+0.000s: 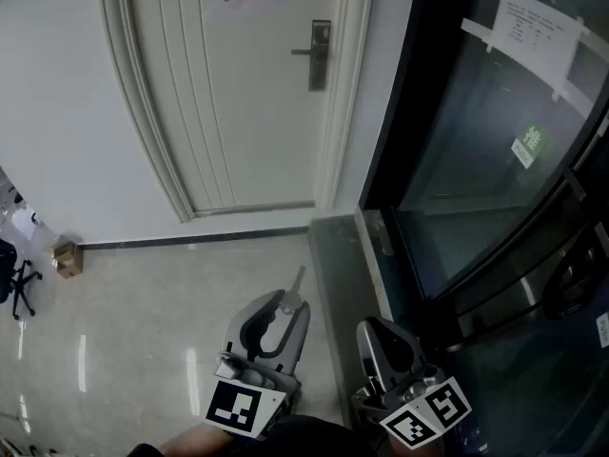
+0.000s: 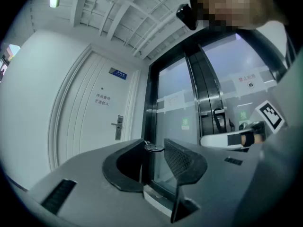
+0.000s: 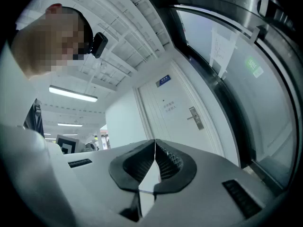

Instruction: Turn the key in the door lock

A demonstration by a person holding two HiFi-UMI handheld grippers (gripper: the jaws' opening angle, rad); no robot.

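Note:
A white door (image 1: 238,93) stands ahead with a metal lock plate and lever handle (image 1: 320,53) on its right side; the lock (image 2: 118,127) is small and distant in the left gripper view and also shows as the lock (image 3: 195,118) in the right gripper view. My left gripper (image 1: 290,303) is low and well short of the door, and pinches a small metal key (image 1: 298,280) whose blade sticks out past the tips. The key's head (image 2: 154,148) lies between the fingertips. My right gripper (image 1: 373,329) sits beside it, jaws together with nothing in them.
A dark glass wall with metal frames (image 1: 495,160) runs along the right, with paper notices taped on. A small cardboard box (image 1: 66,257) lies by the skirting at the left, and an office chair base (image 1: 19,284) at the far left edge. Pale glossy floor tiles (image 1: 143,350) lie below.

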